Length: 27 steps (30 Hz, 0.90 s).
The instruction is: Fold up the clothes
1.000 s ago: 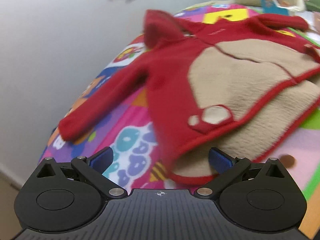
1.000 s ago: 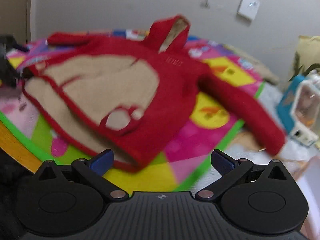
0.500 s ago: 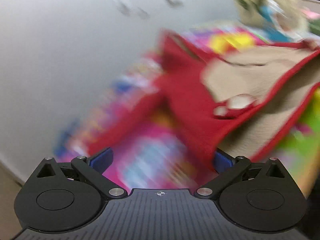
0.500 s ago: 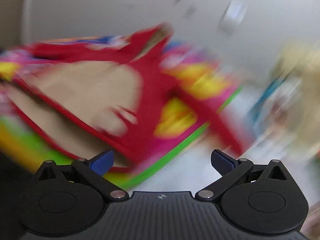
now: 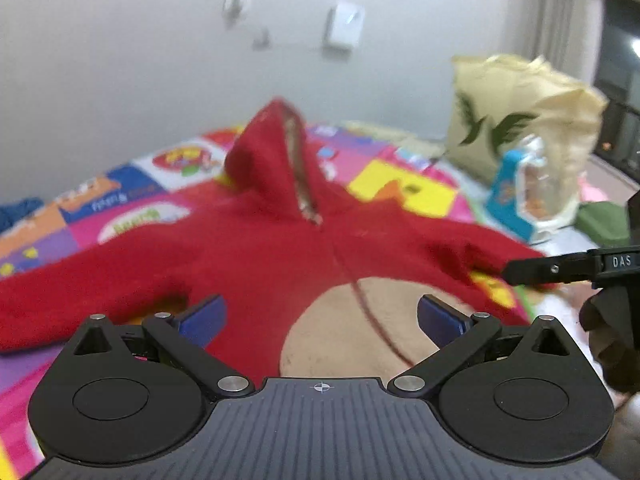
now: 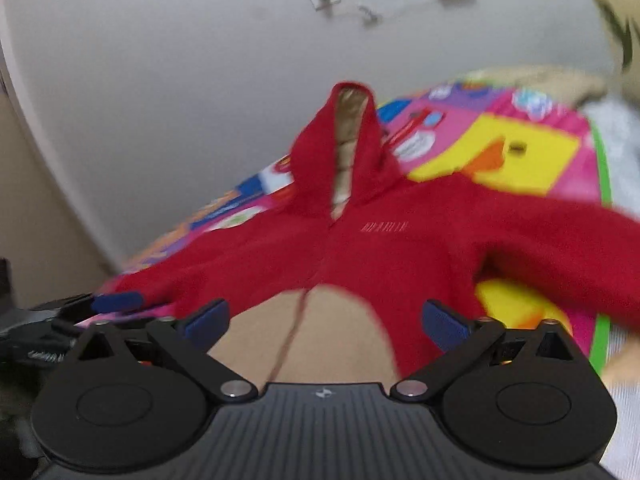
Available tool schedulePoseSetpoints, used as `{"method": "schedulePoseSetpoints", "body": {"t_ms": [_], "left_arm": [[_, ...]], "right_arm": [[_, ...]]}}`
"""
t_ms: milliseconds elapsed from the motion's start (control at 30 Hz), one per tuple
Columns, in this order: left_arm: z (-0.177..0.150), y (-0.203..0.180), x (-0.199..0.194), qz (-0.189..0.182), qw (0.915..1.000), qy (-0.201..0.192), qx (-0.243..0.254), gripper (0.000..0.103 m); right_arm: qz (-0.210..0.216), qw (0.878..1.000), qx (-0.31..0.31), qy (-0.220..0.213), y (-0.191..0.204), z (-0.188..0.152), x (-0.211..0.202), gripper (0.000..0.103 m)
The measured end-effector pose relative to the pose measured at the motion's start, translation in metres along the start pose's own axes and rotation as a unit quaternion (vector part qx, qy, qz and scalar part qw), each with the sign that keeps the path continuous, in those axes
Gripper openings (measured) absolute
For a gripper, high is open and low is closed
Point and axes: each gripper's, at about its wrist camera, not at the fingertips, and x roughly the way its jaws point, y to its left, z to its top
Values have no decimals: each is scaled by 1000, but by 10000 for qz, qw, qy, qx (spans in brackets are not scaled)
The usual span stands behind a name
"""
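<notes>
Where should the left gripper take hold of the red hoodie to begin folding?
Probably the left sleeve near its cuff, approached from the outer side. It lies flat and stretched away from the hoodie body on the mat, so its edge is free to pinch.

Red hoodie (image 5: 280,256) now closed, front-up.

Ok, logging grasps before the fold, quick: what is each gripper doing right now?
Left gripper: open, holding nothing, above the red fleece hooded jacket.
Right gripper: open, holding nothing, over the same jacket.
</notes>
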Motion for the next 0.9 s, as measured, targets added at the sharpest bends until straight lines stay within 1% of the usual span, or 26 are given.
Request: {"method": "schedulePoseSetpoints", "body": {"t_ms": [33,67,133,200,233,267,367,467,600,700,767,867,900], "left_arm": [[-2,2,17,66,9999,142,-37,103],[-5,5,26,40,9995,290,-70,103],[-12,11,44,-12,9982,584,-139,103],[-24,16,54,-83,9952,927,-308,103],[-31,20,58,-126,9932,1061,-469,103],[-35,21,54,-152,9945,917,-478,103],[-41,20,49,-266,9947,917,-378,103],[-49,18,46,-328,9964,762,-150,103],[-42,17,52,-215,9955,844,-384,103],[-39,9,54,4,9955,865,-376,103],[-39,7,54,91,9959,816,-375,103],[-38,6,52,190,9955,794,-481,103],[-37,6,52,215,9952,796,-535,103]], "right_arm": [[-87,9998,-167,-5,5,-1,6,66],[-46,9997,-241,55,8,-3,14,46],[232,9992,-86,311,4,-6,34,46],[564,9966,114,582,-2,-12,52,74],[733,9945,223,715,-4,-16,58,100],[851,9934,315,708,-6,-20,59,103],[982,9918,391,712,-9,-21,57,103],[1114,9899,542,696,-16,-22,65,103],[967,9923,277,718,-6,-22,68,103],[863,9935,91,733,1,-22,68,103],[875,9934,156,730,-1,-21,68,103],[585,9963,328,537,-3,-17,58,103],[335,9982,264,425,-1,-16,55,103]]}}
